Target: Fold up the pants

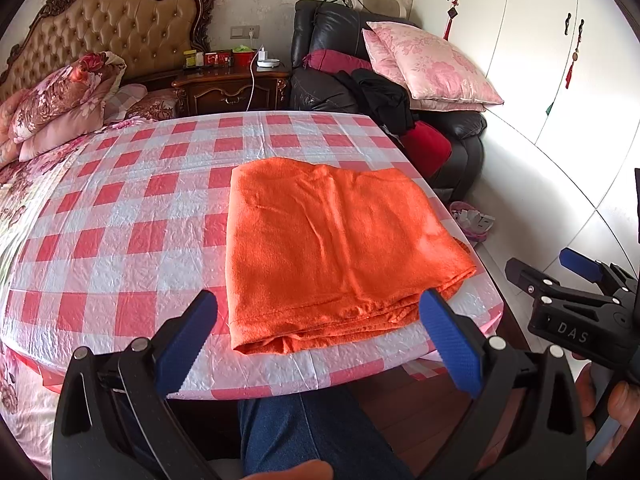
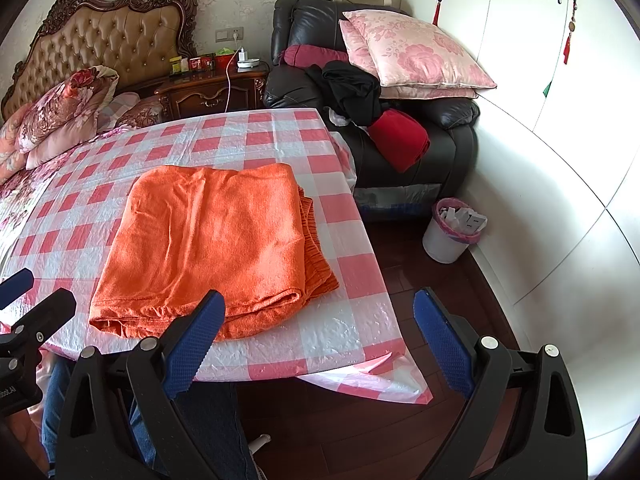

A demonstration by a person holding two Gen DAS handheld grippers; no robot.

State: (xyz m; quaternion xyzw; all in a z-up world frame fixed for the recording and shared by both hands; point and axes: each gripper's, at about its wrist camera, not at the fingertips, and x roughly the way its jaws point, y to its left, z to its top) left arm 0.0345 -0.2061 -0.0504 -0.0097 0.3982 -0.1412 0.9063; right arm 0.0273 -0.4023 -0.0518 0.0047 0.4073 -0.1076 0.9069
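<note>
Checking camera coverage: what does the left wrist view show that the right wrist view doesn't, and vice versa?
Left wrist only: the right gripper from the side, open, with the hand holding it.

Right wrist only: the whole white bin on the floor, and the stacked layers at the right edge of the orange pants.

Both: the folded orange pants on the checked cloth, black armchair, pink pillows, nightstand, headboard. Neither gripper touches the pants; the left gripper is open too.

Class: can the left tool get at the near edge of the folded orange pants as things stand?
Probably yes. The left tool is open and empty, facing the orange pants, whose near edge lies between its fingers with nothing in the way on the checked cloth.
</note>
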